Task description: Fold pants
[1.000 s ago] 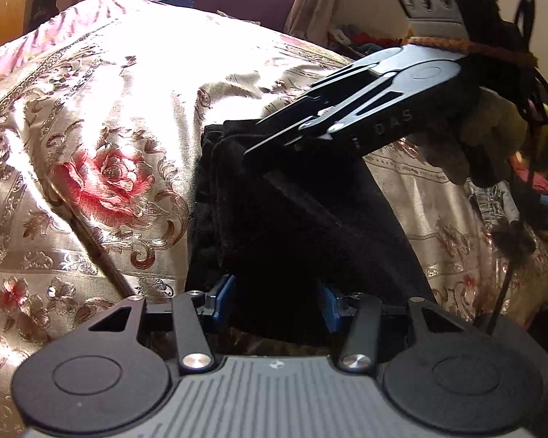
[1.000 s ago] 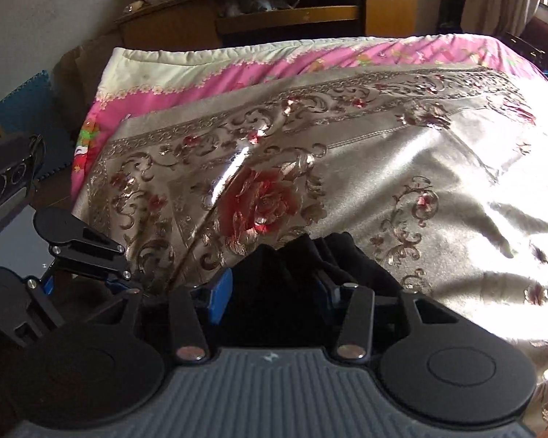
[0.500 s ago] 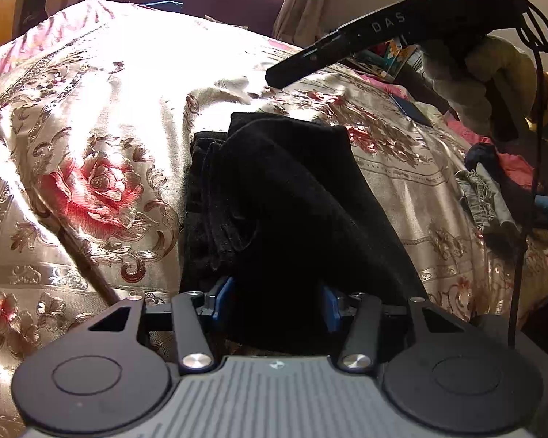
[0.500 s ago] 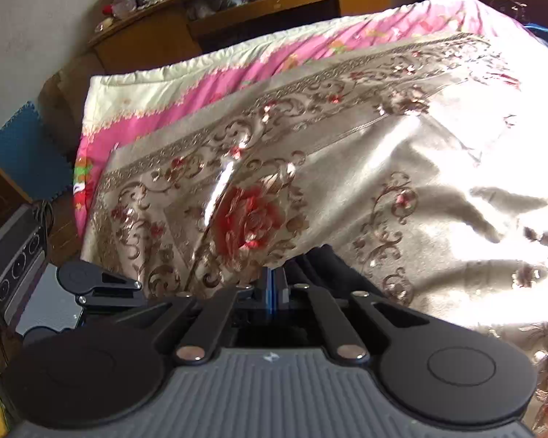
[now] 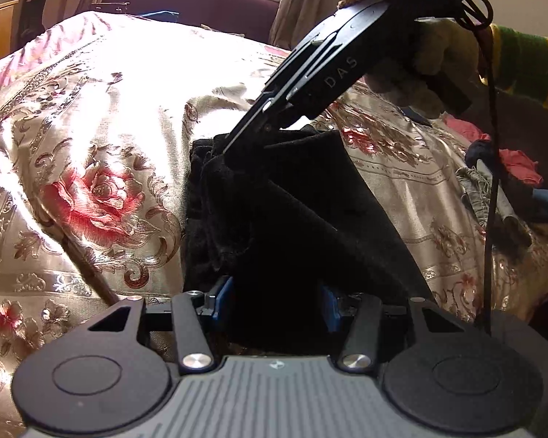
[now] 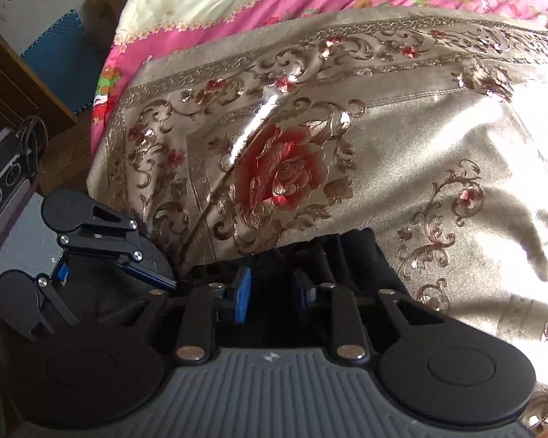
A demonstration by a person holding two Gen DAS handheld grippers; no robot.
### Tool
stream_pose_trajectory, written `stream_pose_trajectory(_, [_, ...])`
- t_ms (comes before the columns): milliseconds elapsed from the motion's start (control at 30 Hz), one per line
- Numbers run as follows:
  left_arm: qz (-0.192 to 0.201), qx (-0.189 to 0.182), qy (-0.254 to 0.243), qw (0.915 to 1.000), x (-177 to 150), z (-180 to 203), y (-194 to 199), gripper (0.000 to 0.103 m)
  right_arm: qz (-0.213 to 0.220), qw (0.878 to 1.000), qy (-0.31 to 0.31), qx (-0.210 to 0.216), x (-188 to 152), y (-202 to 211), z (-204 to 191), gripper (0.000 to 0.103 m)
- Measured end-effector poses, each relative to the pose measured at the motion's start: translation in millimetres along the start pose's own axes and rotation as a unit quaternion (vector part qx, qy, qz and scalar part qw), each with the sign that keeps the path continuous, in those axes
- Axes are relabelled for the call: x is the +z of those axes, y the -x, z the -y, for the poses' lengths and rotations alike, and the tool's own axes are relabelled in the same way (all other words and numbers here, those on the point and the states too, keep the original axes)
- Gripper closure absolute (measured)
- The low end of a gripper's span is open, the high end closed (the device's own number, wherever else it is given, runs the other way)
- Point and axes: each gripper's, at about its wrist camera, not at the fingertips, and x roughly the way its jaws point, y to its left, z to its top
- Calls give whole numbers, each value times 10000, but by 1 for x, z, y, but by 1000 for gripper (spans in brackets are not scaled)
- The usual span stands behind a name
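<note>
The folded black velvety pants (image 5: 274, 211) lie near the bedspread's (image 5: 102, 116) front edge. The left gripper (image 5: 274, 299) is spread astride their near end, whether pinching cannot be told. The right gripper (image 6: 272, 292) is opening over the far end; that end should be gathered fully before closing.

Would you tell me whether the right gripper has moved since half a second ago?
Yes. In the left wrist view the right gripper has dropped from above the bedspread onto the black pants, jaws opening.

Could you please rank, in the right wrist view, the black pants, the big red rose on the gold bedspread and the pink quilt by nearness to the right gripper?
1. Black pants, at the right gripper.
2. Red rose, centre.
3. Pink quilt, far edge.
</note>
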Motion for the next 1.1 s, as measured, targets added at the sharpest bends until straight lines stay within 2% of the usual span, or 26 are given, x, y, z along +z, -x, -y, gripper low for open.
stream_pose_trajectory(33, [13,-13,-10,10000,0,0,0,42,-4,9999,117,-91,3,2,0,73])
stream_pose_trajectory(100, [13,-38,-31,10000,-1,0,0,42,-255,9995,160,29,8,-5,1,67])
stream_pose_trajectory(300, [68,-110,52,9999,-2,-2,1,42,-922,9932,503,510,18,-22,-8,66])
stream_pose_trajectory(400, [92,-99,39,9999,-2,-1,1,42,-916,9933,652,253,22,-22,-5,72])
stream_pose_trajectory(467, [86,-100,66,9999,-2,-2,1,42,-935,9940,436,366,23,-28,4,73])
stream_pose_trajectory(567, [95,-85,78,9999,-2,-2,2,42,-1061,9915,616,433,23,-42,6,74])
stream_pose_trajectory(633, [86,-69,66,9999,-2,-2,2,42,-1100,9918,386,533,25,-45,12,76])
stream_pose_trajectory(667, [87,-73,54,9999,-2,-1,2,42,-1061,9926,186,561,26,-43,15,83])
stream_pose_trajectory(700, [91,-76,37,9999,-2,-1,2,42,-976,9938,12,537,24,-39,16,93])
stream_pose_trajectory(767, [86,-89,4,9999,-2,-1,2,42,-749,9955,-365,460,17,-28,15,96])
stream_pose_trajectory(900, [95,-146,14,9998,-1,-2,3,42,-166,9958,-902,23,-1,5,6,100])
stream_pose_trajectory(1100, [240,-12,-163,9996,9,6,8,41,730,9817,-1592,-745,-28,52,12,102])
